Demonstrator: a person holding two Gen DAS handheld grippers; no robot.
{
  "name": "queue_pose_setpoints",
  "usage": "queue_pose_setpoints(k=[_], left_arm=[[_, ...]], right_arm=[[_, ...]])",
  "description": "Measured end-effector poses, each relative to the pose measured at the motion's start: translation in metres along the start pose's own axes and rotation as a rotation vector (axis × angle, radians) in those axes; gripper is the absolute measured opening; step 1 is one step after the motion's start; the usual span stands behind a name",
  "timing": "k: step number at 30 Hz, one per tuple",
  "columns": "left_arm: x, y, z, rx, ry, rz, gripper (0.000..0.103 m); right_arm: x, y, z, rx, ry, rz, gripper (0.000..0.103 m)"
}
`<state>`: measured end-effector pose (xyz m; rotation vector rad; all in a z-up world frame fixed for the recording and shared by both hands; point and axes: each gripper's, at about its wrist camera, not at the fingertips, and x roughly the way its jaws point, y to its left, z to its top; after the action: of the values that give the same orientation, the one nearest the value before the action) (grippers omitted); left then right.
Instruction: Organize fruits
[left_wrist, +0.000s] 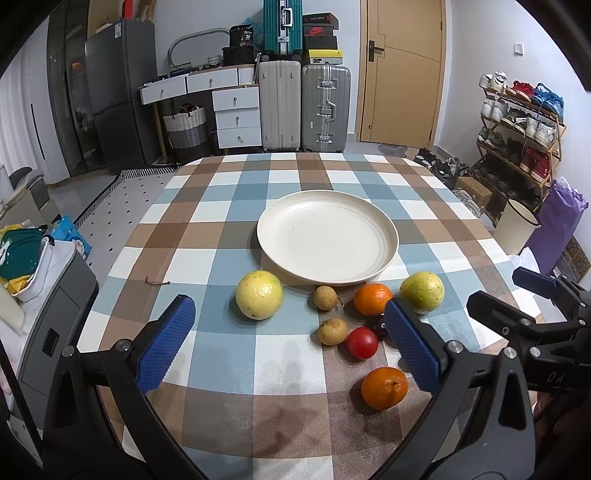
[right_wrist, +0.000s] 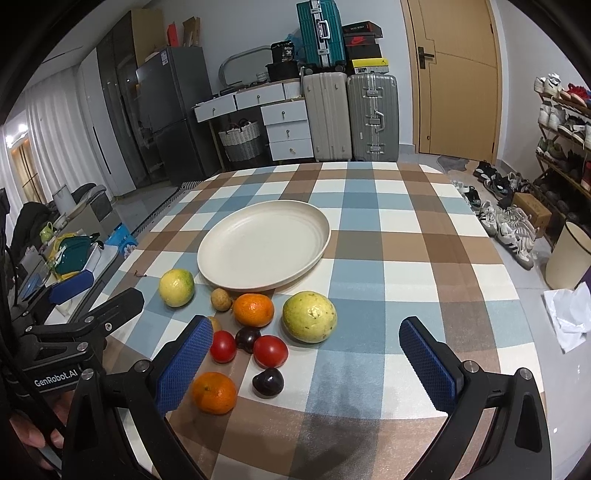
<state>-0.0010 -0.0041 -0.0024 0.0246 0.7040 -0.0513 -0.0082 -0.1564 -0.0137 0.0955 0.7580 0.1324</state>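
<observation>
Both tools hang over the near edge of the tabletop (left_wrist: 229, 184), jaws spread wide and holding nothing. Left tool (left_wrist: 288, 343) sits low and level, aimed forward at the plate (left_wrist: 327, 236); right tool (right_wrist: 306, 363) is at about the same height just beside it, its fingers showing at the right edge of the left view.

Ahead of the left tool, going left to right: a large guava (left_wrist: 259, 294), two small brown fruits (left_wrist: 325, 297), an orange (left_wrist: 373, 298) and a second guava (left_wrist: 422, 291), all just short of the plate. Nearer in lie a tomato (left_wrist: 362, 342) and another orange (left_wrist: 384, 387). From the right tool, two tomatoes (right_wrist: 270, 350) and two dark plums (right_wrist: 268, 382) also show, packed close around the orange (right_wrist: 253, 309). No fruit is on the plate yet.

The risk I see is the crowding: wide jaws coming down on one of the middle pieces would likely nudge its neighbours, and round fruit rolls easily, possibly off the near edge. Tomatoes and plums may bruise if squeezed hard. With the two tools this near each other, reaching for the same cluster could make them collide.
</observation>
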Motion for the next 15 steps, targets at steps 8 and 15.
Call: queue_pose_setpoints(k=[8,15], left_arm=[[0.0011,-0.0002,-0.0006,-0.001,0.002,-0.003,0.102],[0.0037,0.0,-0.0019,-0.007,0.007,-0.001,0.102]], right_arm=[[0.0005,-0.0014,0.0003,0.006,0.003,0.002,0.103],[0.0008,-0.0017,-0.0003,0.007,0.001,-0.004,0.103]])
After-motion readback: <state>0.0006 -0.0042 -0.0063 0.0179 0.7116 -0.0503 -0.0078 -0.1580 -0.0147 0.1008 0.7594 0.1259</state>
